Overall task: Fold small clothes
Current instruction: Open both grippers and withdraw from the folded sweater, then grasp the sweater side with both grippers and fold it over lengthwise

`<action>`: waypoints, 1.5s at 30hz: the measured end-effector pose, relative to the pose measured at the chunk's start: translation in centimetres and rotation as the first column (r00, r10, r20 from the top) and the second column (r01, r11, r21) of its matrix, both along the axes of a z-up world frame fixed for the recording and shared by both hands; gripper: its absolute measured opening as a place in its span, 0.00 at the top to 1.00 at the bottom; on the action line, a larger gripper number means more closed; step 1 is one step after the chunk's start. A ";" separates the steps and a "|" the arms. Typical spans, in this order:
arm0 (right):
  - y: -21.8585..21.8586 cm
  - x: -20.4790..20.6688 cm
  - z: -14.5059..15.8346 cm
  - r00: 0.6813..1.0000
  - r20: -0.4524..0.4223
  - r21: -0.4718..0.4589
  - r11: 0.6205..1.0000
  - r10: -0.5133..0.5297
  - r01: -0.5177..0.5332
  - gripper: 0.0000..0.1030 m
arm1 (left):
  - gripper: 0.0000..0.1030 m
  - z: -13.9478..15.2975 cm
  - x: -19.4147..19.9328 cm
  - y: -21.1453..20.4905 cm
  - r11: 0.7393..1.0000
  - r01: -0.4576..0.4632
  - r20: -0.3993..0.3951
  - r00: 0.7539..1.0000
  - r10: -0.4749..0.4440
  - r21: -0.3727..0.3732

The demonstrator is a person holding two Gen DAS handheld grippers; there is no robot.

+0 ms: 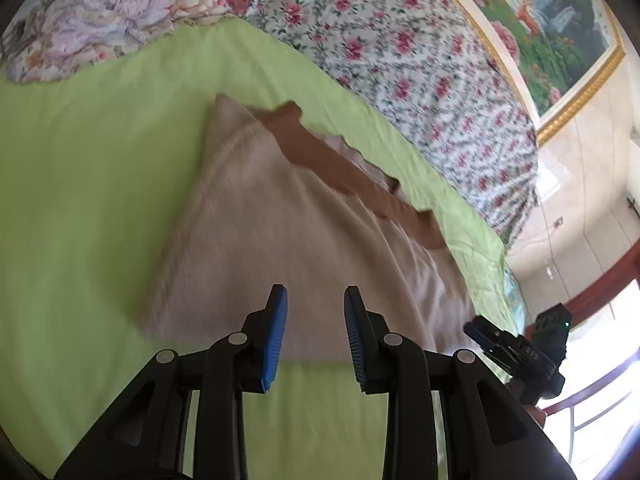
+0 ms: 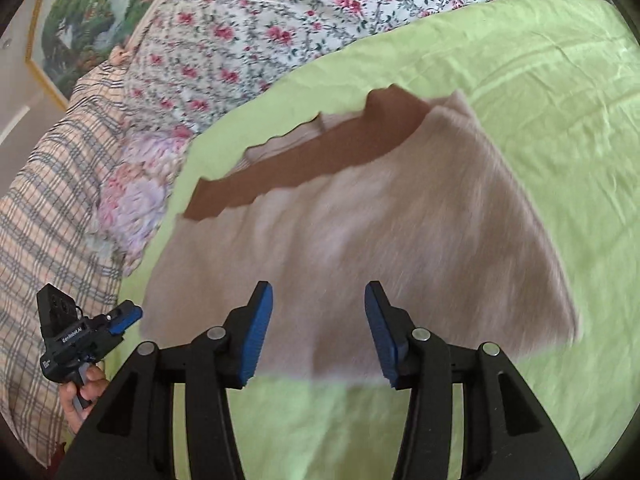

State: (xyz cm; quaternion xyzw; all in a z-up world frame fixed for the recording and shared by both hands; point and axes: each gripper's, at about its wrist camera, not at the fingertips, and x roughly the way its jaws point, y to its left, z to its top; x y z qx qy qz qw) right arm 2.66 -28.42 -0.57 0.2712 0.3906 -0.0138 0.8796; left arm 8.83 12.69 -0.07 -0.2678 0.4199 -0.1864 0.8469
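A pale pink garment (image 2: 360, 236) with a brown band (image 2: 304, 156) lies flat on the green sheet (image 2: 540, 100); the band runs crosswise along its far edge. Left gripper (image 1: 315, 336) and right gripper (image 2: 318, 334) both have jaws open, holding nothing.

garment (image 1: 280, 232) flat on sheet (image 1: 80, 200), quilt (image 1: 400, 60) behind, both grippers w/ jaws above near edge

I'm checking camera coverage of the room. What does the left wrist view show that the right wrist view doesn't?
Only the left wrist view shows the window and the right gripper. Only the right wrist view shows the plaid blanket and the left gripper. Both show the beige garment with its brown band on the green sheet, the floral quilt and the framed painting.
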 end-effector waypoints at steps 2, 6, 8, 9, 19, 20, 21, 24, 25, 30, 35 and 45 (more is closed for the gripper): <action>0.6 -1.1 0.0 1.000 0.006 0.014 1.000 -0.001 0.001 0.50 | 0.67 0.0 -1.6 -0.5 1.000 0.014 -0.003 1.000 -0.014 -0.016; 1.7 -2.7 -0.6 1.000 -0.005 0.042 0.999 0.005 -0.005 0.47 | 0.63 -0.4 -3.4 -0.9 0.999 0.030 -0.018 0.999 -0.031 -0.020; 2.3 -3.3 -0.9 1.000 -0.015 0.043 0.999 0.015 -0.014 0.47 | 0.60 -0.7 -3.9 -1.1 0.999 0.033 -0.028 0.999 -0.034 -0.028; 2.6 -3.6 -1.0 1.000 -0.022 0.042 0.999 0.019 -0.018 0.47 | 0.57 -0.9 -4.2 -1.2 0.999 0.034 -0.034 0.999 -0.035 -0.031; 3.8 -5.2 -1.4 0.998 -0.039 0.062 0.997 0.043 -0.040 0.45 | 0.50 -2.3 -4.5 -0.8 0.998 -0.006 -0.084 0.996 0.000 -0.066; 3.9 -5.2 -1.3 0.998 -0.035 0.064 0.997 0.044 -0.041 0.45 | 0.50 -2.5 -4.2 -0.6 0.997 -0.016 -0.093 0.996 0.009 -0.072; 4.0 -5.2 -1.2 0.999 -0.031 0.063 0.997 0.044 -0.042 0.45 | 0.50 -2.6 -4.0 -0.4 0.997 -0.028 -0.101 0.995 0.020 -0.076; 4.2 -5.2 -0.8 0.999 -0.016 0.062 0.997 0.048 -0.047 0.45 | 0.44 -3.3 -3.0 -0.1 0.994 -0.066 -0.122 0.991 0.055 -0.085; 4.2 -5.2 -0.8 0.999 -0.012 0.064 0.997 0.048 -0.047 0.44 | 0.44 -3.5 -2.7 -0.1 0.993 -0.079 -0.128 0.989 0.067 -0.085; 4.0 -4.8 -0.6 0.999 -0.009 0.074 0.996 0.048 -0.047 0.44 | 0.41 -5.7 -0.3 0.6 0.975 -0.162 -0.167 0.976 0.137 -0.150; 3.2 -4.1 -0.5 0.999 -0.009 0.081 0.996 0.049 -0.048 0.44 | 0.41 -5.6 2.3 1.7 0.955 -0.240 -0.142 0.966 0.216 -0.177; -2.3 1.6 0.1 0.999 0.009 0.081 0.996 0.039 -0.039 0.44 | 0.89 -1.9 5.4 -0.4 0.976 -0.214 -0.001 0.977 0.214 -0.032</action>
